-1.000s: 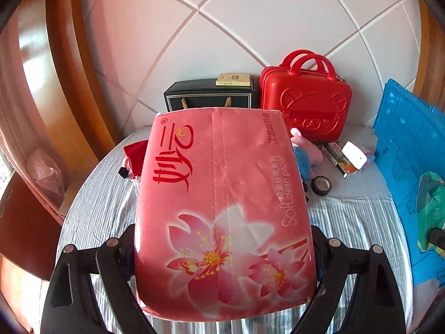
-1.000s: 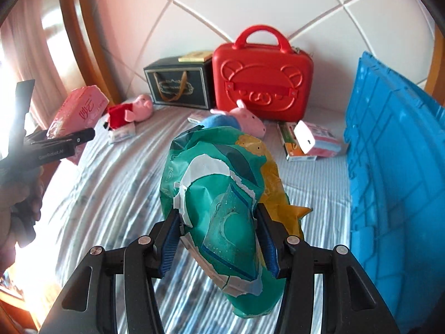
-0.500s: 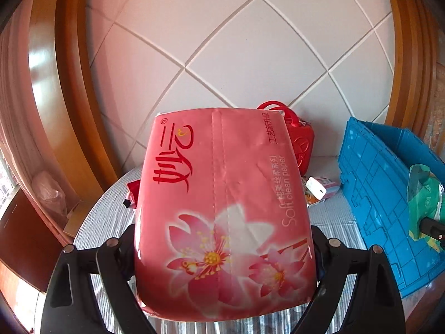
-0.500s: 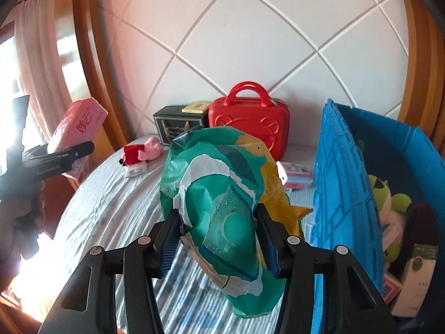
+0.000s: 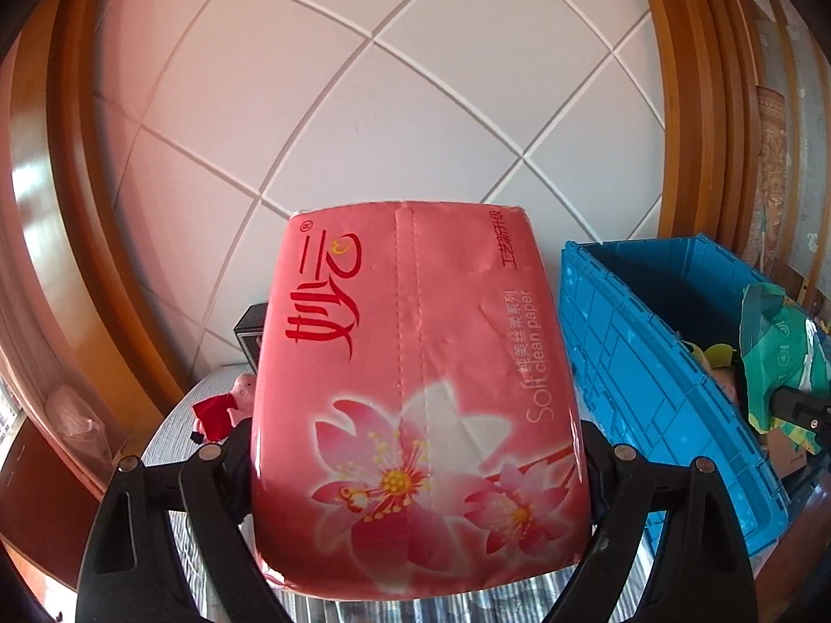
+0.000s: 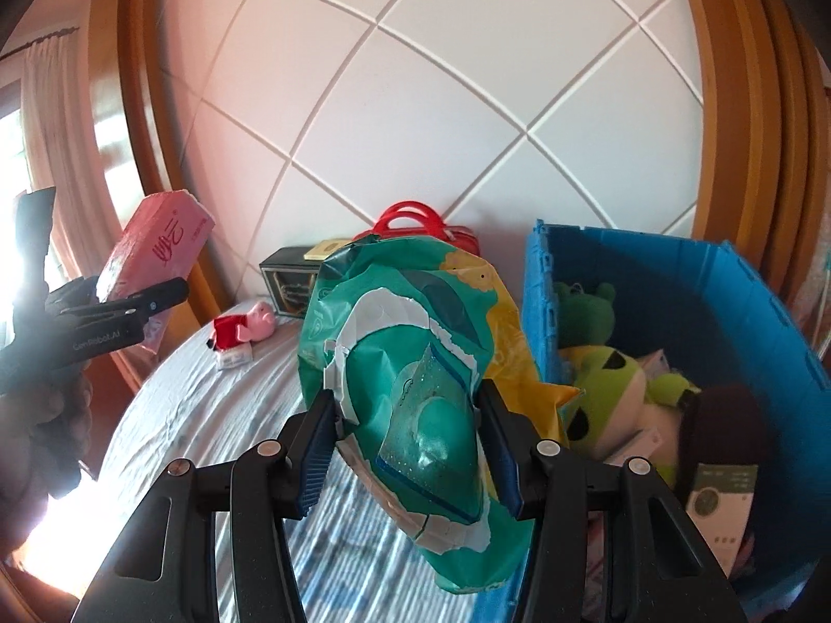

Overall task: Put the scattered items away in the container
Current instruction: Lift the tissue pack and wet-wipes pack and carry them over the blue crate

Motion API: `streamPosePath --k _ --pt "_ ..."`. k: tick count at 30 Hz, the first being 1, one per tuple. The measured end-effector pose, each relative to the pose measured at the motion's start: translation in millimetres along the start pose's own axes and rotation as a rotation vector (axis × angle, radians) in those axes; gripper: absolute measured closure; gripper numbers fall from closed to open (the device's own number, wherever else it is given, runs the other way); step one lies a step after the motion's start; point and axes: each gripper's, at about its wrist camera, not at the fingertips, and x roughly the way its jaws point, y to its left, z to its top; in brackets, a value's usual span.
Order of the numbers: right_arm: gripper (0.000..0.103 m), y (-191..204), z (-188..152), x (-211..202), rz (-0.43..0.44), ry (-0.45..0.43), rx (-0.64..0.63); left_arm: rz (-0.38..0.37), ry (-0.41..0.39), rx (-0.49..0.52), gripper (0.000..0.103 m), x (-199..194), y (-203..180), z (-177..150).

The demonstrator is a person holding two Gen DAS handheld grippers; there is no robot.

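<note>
The tidying is partly done. The blue crate (image 6: 768,311) at the right already holds green plush toys (image 6: 607,394), a dark item and a small box. Two more things are on their way: the left gripper (image 5: 415,467) has its jaws spread wide and pressed on the sides of a pink tissue pack (image 5: 410,374), held in the air left of the crate; the right gripper (image 6: 410,446) pinches a crumpled green bag (image 6: 415,363) just beside the crate's near-left wall. Neither is inside yet. Left on the striped bed (image 6: 208,415) are a pink pig toy (image 6: 244,329), and, at the far edge by the wall, a black box (image 6: 288,280) and a red case (image 6: 415,220).
</note>
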Motion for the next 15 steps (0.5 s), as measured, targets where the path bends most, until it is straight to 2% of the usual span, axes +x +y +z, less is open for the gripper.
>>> streamPosePath --k 15 --pt "0.052 -128 -11 -52 -0.153 -0.047 0.135 -0.217 -0.044 0.196 0.013 8 -166 57"
